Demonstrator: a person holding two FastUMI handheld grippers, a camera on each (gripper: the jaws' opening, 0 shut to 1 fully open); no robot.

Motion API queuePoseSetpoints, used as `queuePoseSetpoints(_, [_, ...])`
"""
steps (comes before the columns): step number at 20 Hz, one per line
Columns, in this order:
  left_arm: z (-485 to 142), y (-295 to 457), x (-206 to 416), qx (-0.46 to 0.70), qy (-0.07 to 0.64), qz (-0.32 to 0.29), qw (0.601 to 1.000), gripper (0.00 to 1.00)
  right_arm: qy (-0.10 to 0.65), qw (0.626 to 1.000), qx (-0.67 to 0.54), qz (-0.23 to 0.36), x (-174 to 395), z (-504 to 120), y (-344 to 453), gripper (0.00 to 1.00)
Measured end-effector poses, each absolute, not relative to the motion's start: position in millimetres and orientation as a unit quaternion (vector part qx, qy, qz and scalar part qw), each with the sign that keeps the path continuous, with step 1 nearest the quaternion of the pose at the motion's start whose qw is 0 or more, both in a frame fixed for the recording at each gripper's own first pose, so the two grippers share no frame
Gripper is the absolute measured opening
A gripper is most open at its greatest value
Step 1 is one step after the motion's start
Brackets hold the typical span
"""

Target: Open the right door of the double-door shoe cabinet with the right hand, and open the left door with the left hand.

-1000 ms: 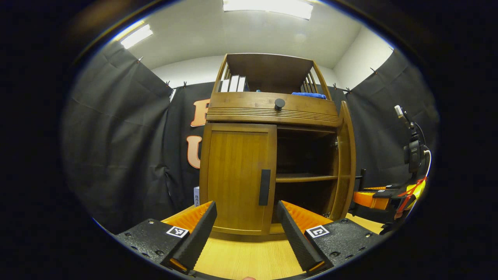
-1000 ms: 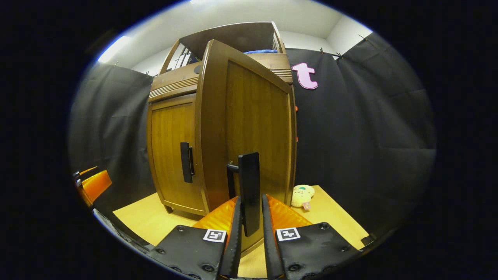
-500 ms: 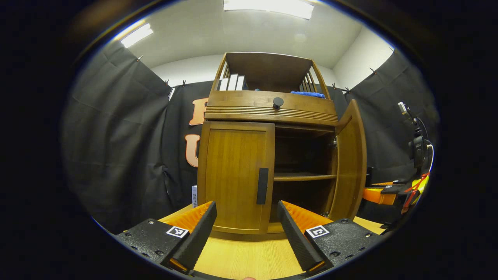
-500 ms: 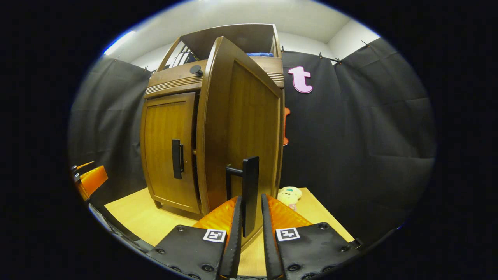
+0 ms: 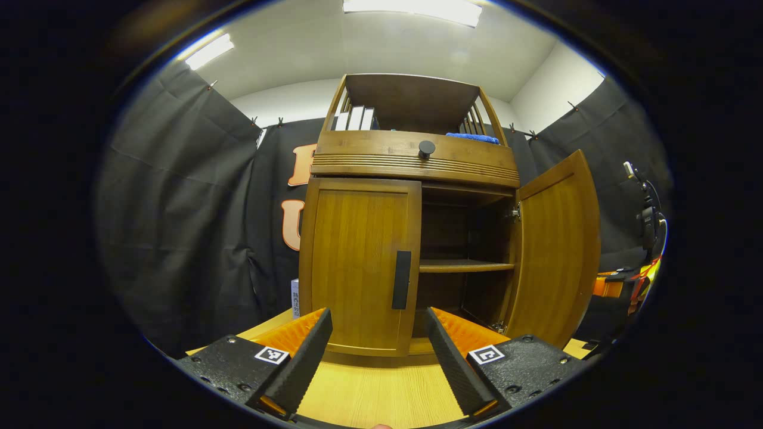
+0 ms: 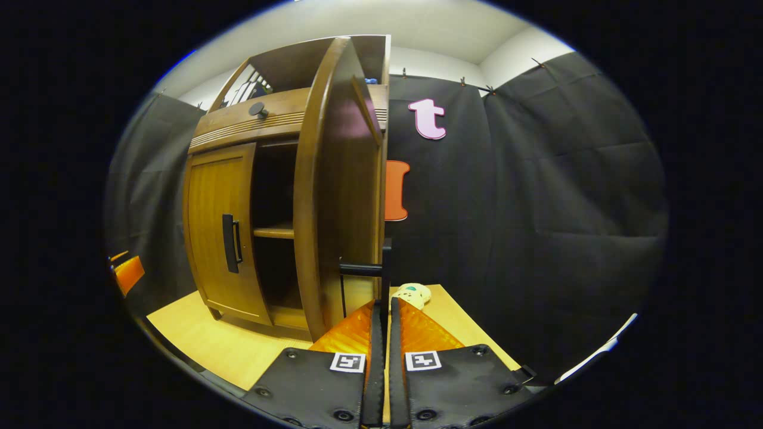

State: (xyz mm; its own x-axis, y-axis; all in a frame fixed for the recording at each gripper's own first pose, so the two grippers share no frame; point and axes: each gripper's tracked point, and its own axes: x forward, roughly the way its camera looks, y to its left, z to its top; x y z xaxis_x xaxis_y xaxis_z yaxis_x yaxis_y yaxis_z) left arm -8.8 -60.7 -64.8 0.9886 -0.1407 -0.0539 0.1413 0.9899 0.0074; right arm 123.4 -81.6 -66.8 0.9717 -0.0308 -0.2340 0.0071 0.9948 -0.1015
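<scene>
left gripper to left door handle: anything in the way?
Nothing: in the left gripper view, bare wooden floor lies between the open left gripper and the left door handle.

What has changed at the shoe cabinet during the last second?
The right door swung further outward, pulled by the right gripper, which stays shut on its black handle. The left door stayed closed, and the left gripper stayed open before it, touching nothing.

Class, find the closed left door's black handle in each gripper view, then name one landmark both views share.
Left gripper view: the left door's handle is just right of centre, above the left gripper's open fingers.
Right gripper view: the handle is at mid-left, left of the open right door.
Shared landmark: the round drawer knob.
</scene>
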Motion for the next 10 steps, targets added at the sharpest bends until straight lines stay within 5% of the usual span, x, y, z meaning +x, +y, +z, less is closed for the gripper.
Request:
queuePoseSetpoints(3, [-70, -60, -7, 0.0, 0.033, -0.07, 0.997, 0.95, 0.121, 0.992, -0.028, 0.01, 125, -67, -98, 0.07])
queuePoseSetpoints(8, [-75, -53, -7, -0.001, 0.04, -0.062, 0.997, 0.92, 0.129, 0.99, -0.03, 0.043, 127, -66, -116, 0.13])
queuePoseSetpoints(9, [-77, -51, -7, -0.001, 0.042, -0.06, 0.997, 0.95, 0.128, 0.99, -0.024, 0.048, 128, -66, -121, 0.07])
queuePoseSetpoints(10, [-77, -48, -8, -0.001, 0.044, -0.057, 0.997, 0.92, 0.129, 0.99, -0.024, 0.054, 129, -66, -125, 0.13])
